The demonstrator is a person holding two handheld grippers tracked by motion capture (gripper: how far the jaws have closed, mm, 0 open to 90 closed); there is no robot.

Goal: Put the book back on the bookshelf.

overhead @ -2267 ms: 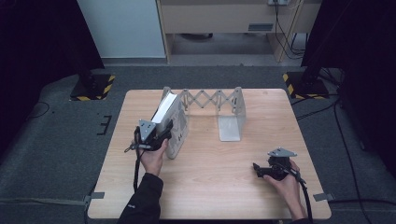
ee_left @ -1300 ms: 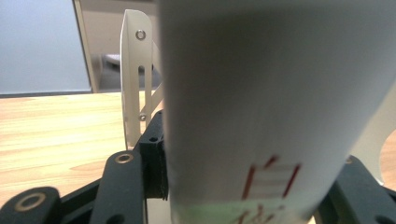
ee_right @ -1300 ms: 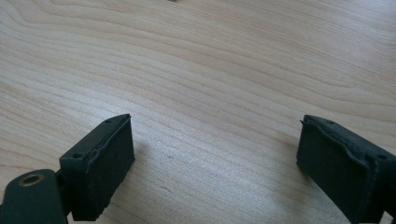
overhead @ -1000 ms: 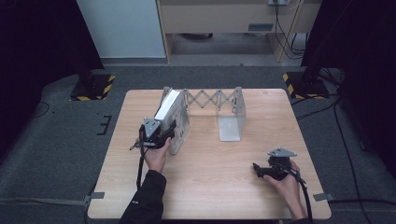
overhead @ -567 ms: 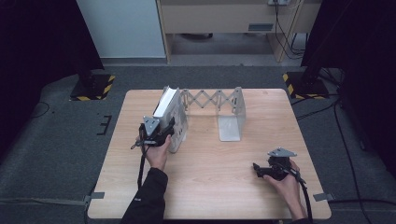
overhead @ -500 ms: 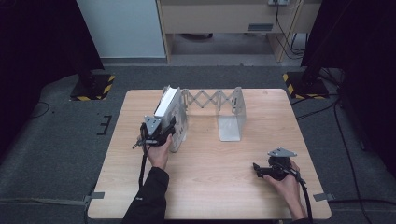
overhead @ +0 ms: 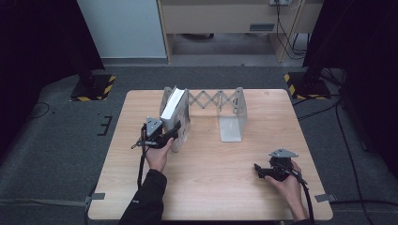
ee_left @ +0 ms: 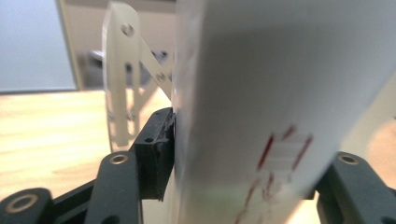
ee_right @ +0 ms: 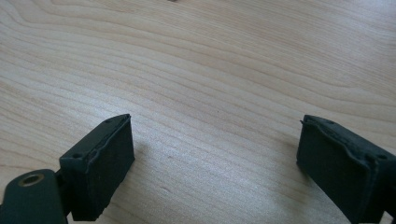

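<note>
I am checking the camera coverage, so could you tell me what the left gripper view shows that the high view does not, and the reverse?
The left gripper view alone shows red markings on the white book and a jaw pad pressed against its side. The high view alone shows the right gripper resting open, apart on the table, and the rack's far end plate. Both show the book held against the expanding rack.

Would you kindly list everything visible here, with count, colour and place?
Table: one, light wood, centre.
Expanding rack: one, pale grey, back middle of table.
Book: one, white, upright at the rack's left end, between the left jaws.
Striped bases: two, black and yellow, floor beyond the table corners.
Cabinet: one, beige, back.
Left hand-held gripper: black, shut on the book.
Right hand-held gripper: black, open, front right.
</note>
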